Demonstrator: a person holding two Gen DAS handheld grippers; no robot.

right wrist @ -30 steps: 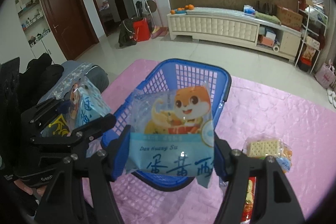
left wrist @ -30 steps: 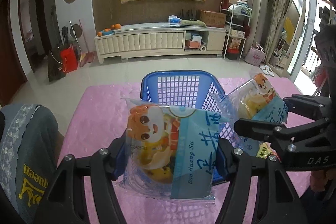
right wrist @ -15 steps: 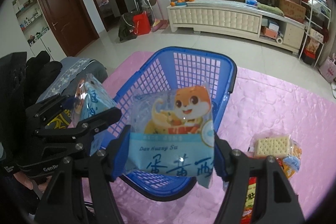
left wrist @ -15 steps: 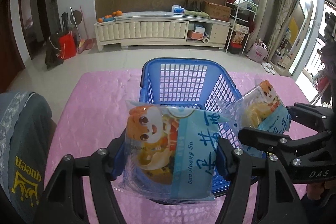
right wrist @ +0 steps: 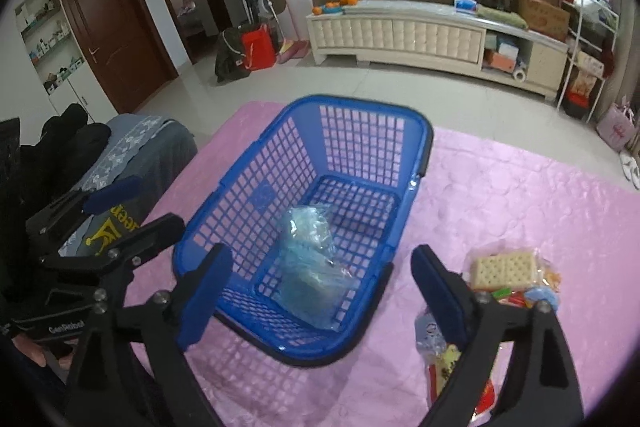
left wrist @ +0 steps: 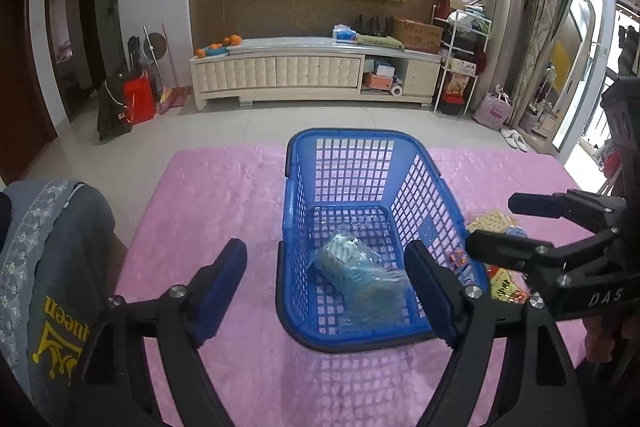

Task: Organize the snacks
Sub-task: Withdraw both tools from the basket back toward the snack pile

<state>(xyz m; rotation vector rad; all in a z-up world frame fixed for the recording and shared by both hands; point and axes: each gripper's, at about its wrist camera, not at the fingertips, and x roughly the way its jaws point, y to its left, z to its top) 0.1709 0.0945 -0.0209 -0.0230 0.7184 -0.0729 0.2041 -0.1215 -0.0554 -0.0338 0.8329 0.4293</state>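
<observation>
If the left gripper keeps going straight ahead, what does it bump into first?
Probably the blue basket: the left gripper, jaws open and empty, points down into it, toward the pale blue snack packets on its floor. Depth is hard to judge.

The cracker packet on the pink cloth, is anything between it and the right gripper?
Nothing visible. The cracker packet lies in the open on the pink cloth, just beyond the right gripper, whose fingers have just been opening and are empty; the blue basket sits to its left.
</observation>
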